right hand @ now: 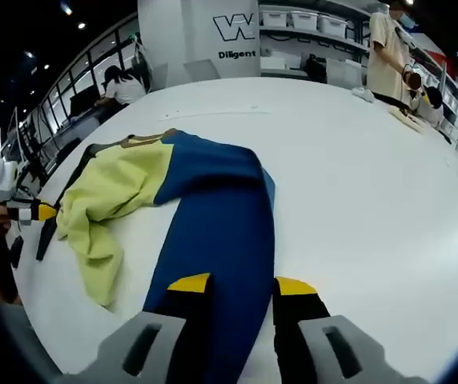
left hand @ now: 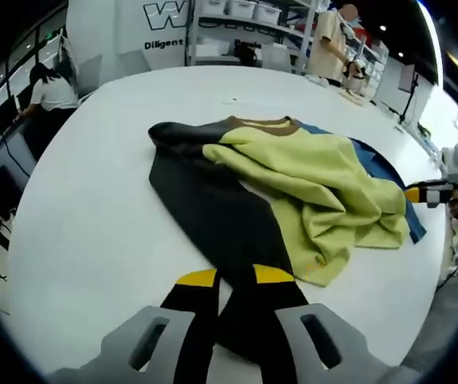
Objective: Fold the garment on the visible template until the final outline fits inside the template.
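A garment lies rumpled on the white table (left hand: pixel 93 208), with a black half (left hand: pixel 213 200), a yellow-green half (left hand: pixel 309 172) folded over it and a blue part (left hand: pixel 373 160) beneath. My left gripper (left hand: pixel 235 277) is open, and the black sleeve runs between its yellow-tipped jaws. My right gripper (right hand: pixel 241 285) is open astride the blue sleeve (right hand: pixel 221 240). In the left gripper view the right gripper (left hand: pixel 421 194) sits at the blue edge. The left gripper (right hand: pixel 41 212) appears at the black sleeve's end in the right gripper view.
A person in a beige top (left hand: pixel 329 40) stands at the table's far side by small items (left hand: pixel 353 80). Another person (left hand: pixel 49 92) sits at a desk to the left. Shelves with bins (left hand: pixel 245 12) line the back wall.
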Available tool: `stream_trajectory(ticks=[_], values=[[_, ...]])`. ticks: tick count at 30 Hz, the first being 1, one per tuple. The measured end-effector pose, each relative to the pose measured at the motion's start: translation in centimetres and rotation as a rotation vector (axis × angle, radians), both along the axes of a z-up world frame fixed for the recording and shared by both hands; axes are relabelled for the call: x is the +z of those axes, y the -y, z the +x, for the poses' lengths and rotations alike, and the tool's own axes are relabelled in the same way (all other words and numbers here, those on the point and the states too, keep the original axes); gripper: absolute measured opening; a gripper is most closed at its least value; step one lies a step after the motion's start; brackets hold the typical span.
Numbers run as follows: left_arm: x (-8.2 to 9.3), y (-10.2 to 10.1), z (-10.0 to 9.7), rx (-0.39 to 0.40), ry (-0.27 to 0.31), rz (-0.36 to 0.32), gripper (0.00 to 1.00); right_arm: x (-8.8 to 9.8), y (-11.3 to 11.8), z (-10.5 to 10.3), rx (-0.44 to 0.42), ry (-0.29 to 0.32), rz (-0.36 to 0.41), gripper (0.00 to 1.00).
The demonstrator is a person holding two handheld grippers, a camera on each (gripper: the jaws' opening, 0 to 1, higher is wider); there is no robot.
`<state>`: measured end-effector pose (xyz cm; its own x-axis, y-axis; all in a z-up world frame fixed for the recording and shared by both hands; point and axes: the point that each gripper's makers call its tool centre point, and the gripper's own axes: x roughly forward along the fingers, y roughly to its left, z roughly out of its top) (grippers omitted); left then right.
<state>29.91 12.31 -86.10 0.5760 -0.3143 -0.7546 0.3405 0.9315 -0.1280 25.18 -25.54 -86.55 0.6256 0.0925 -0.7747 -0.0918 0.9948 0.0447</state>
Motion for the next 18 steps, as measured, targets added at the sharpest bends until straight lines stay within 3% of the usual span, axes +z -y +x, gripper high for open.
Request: stream_trajectory(ticks=[5, 9, 18], values=[[-0.1, 0.0, 0.0, -0.001, 0.007, 0.0, 0.05, 0.0, 0.7, -0.2, -0.035, -0.011, -0.033, 0.12], [-0.2, -0.4, 0.0, 0.0, 0.003, 0.005, 0.01, 0.0, 1.3, -0.1, -0.047, -0.018, -0.067, 0.01], [0.0, -1.3, -0.1, -0.02, 0.005, 0.0, 0.01, -0.1, 2.1, 0.5, -0.04, -0.023, -0.094, 0.0]])
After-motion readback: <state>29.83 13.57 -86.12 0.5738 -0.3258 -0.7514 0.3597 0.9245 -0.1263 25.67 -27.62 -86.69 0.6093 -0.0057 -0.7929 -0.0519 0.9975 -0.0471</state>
